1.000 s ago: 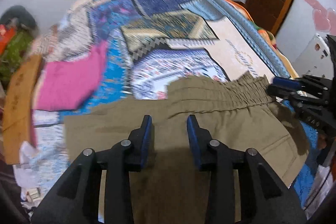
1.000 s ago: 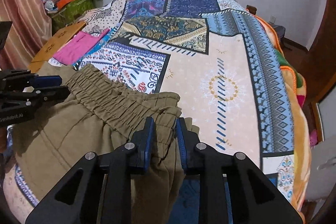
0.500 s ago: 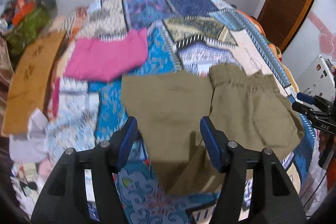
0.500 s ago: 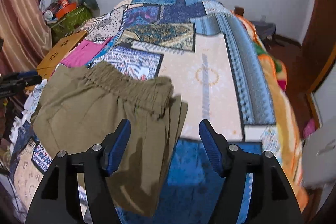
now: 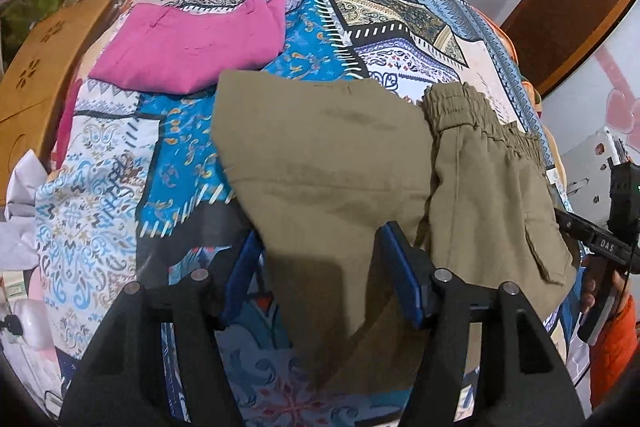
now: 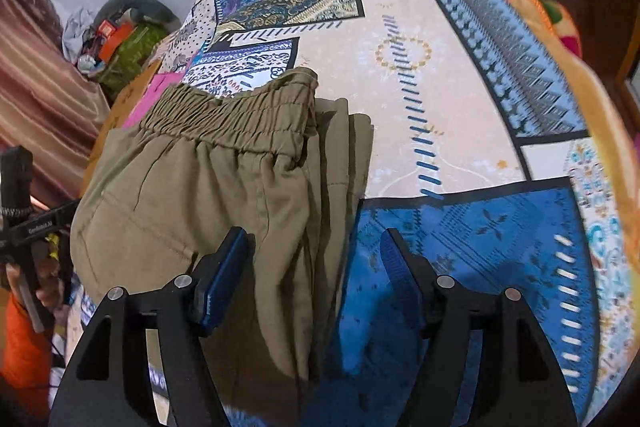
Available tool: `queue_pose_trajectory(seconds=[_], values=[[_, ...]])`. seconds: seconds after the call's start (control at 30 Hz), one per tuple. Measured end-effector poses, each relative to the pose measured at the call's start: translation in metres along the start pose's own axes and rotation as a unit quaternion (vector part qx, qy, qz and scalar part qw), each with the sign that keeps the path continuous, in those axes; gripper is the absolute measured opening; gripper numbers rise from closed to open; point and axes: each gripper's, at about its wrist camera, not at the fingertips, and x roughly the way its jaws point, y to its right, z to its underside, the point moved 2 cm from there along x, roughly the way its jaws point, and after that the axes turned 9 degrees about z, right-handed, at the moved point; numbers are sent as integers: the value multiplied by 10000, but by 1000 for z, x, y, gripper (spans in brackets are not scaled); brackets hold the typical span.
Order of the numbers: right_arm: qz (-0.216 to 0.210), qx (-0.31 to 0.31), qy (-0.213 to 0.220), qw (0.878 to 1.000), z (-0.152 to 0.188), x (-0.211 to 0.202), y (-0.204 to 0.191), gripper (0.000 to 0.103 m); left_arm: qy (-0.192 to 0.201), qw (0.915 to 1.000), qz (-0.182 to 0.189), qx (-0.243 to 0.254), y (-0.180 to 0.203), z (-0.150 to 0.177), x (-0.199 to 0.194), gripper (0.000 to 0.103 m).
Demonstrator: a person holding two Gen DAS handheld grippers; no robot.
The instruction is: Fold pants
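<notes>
The left gripper (image 5: 320, 267) has its 2 blue-padded jaws spread wide, and nothing is between them; it hangs above the olive pants (image 5: 340, 155), not touching the cloth as far as the left wrist view shows. The right gripper (image 6: 312, 263) is also wide apart and empty. It hangs over the right edge of the pants, where several layers of cloth lie one on the other.

The pants lie on the patchwork bedspread (image 6: 460, 75), near the person's side of the bed. The gathered elastic waistband (image 6: 236, 119) is on the top layer at the far edge. Under it, the stacked leg layers (image 6: 344, 155) stick out a little to the right. In the left wrist view a flat leg panel (image 5: 320, 131) reaches to the left of the waistband part, so the bundle is not yet one compact shape. A folded pink garment (image 5: 188, 47) lies further away on the bed, apart from the pants.

My judgement: at least 1 fold is already done, because the cloth is in layers and both grippers have let go. What seems left is 1 more fold to bring the left panel over the waistband part, or some squaring of the uneven edges. I cannot tell whether the lower end, which is hidden behind the gripper bodies, hangs over the edge of the bed.
</notes>
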Motion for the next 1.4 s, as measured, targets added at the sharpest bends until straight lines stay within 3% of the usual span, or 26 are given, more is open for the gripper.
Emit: queue_pose_trajectory(seconds=[0.13, 0.23, 0.43, 0.47, 0.67, 1.07, 1.4], values=[[-188, 215, 50, 9996, -5, 6, 3, 67, 36, 10000, 0, 56, 2, -5, 3, 57], [-242, 216, 112, 9994, -8, 8, 1, 64, 100, 9999, 1, 111, 4, -8, 4, 47], [-436, 218, 97, 9988, -15, 12, 0, 37, 263, 9988, -207, 352, 13, -13, 6, 22], [-445, 220, 99, 9987, -16, 12, -1, 32, 339, 9983, -303, 368, 15, -14, 5, 9], [50, -267, 436, 9987, -20, -1, -17, 16, 585, 9964, -467, 402, 20, -21, -9, 4], [170, -772, 1034, 9915, -50, -40, -51, 14, 1199, 9879, -685, 710, 30, -38, -66, 3], [85, -1269, 1455, 9811, -93, -52, -108, 14, 1674, 9778, -1059, 678, -4, -66, -111, 3]])
